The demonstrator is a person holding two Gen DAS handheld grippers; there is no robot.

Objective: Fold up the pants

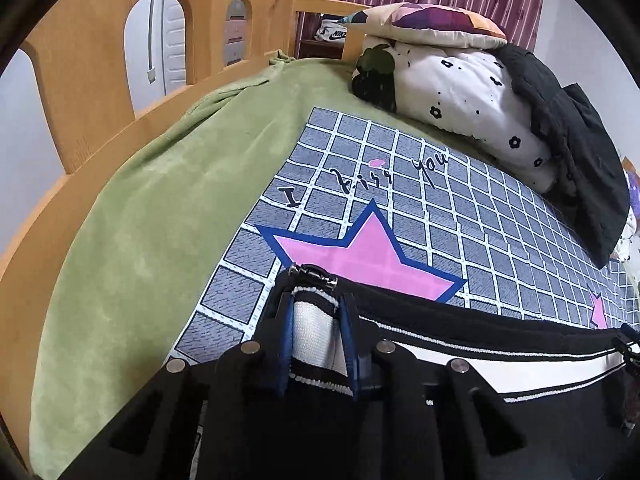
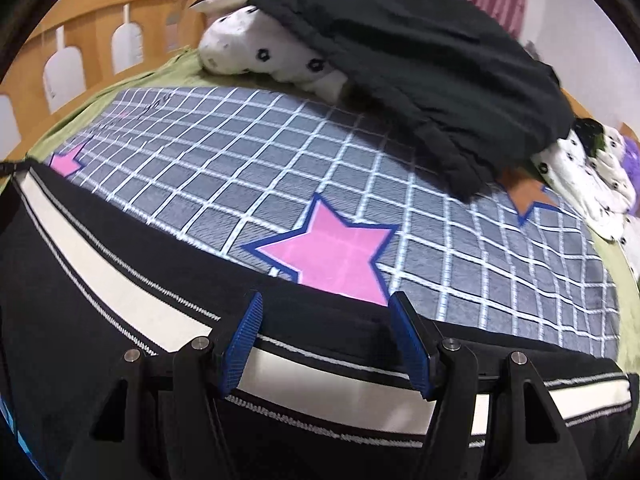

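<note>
The pants [image 1: 480,344] are black with a broad white stripe edged in thin white lines, and they lie along the near edge of the bed. In the left wrist view my left gripper [image 1: 314,294] is shut on a bunched end of the pants, the white stripe pinched between its blue pads [image 1: 285,344]. In the right wrist view the same pants [image 2: 120,280] run from far left to lower right. My right gripper [image 2: 326,304] stands open over their far black hem. Its blue pads [image 2: 242,344] are wide apart and the fabric lies flat between them.
A grey checked blanket [image 1: 460,216] with pink stars covers a green sheet [image 1: 140,220]. A wooden bed rail [image 1: 80,92] runs along the left. A flowered white quilt [image 2: 280,60], a pillow [image 1: 436,24] and a black garment [image 2: 420,52] are piled at the back.
</note>
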